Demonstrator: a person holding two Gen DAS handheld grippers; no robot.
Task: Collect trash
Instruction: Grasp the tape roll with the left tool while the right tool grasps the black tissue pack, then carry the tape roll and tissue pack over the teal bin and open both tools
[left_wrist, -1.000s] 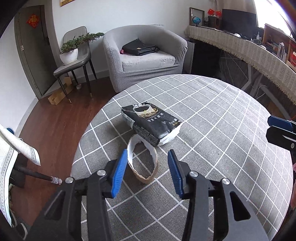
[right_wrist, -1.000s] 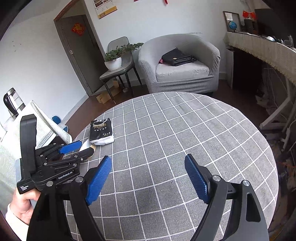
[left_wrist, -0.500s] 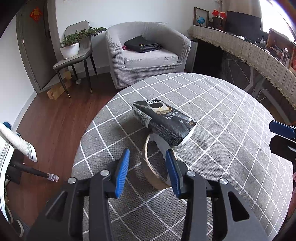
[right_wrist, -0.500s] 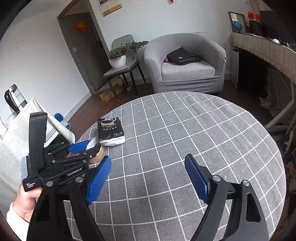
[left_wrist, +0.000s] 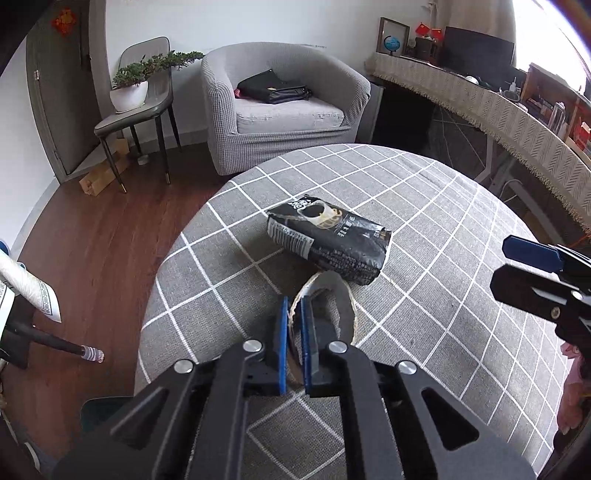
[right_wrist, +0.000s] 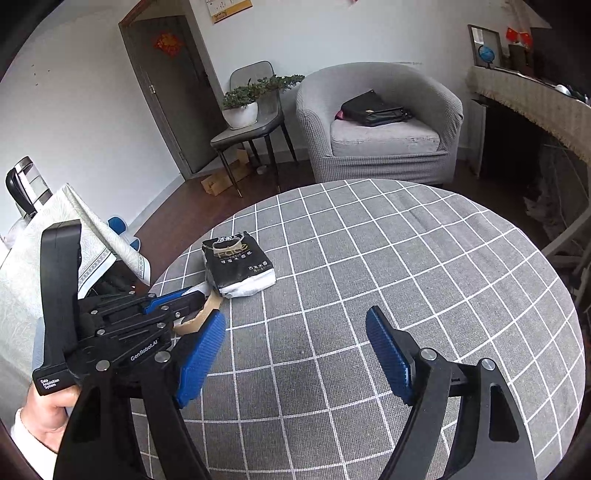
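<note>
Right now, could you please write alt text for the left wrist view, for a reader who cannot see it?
The left gripper is shut on the wall of a flattened cardboard ring lying on a round table with a grey checked cloth. Just beyond the ring lies a black tissue pack. The right gripper enters from the right edge, and a grey armchair stands behind the table.

White walls, dark wood floor; a grey armchair (black bag on its seat) beside a chair.

Greys, black and blue over brown wood

The desk wears grey cloth with a white grid; the tissue pack is black; the cardboard ring tan; claw pads blue; the armchair grey.
</note>
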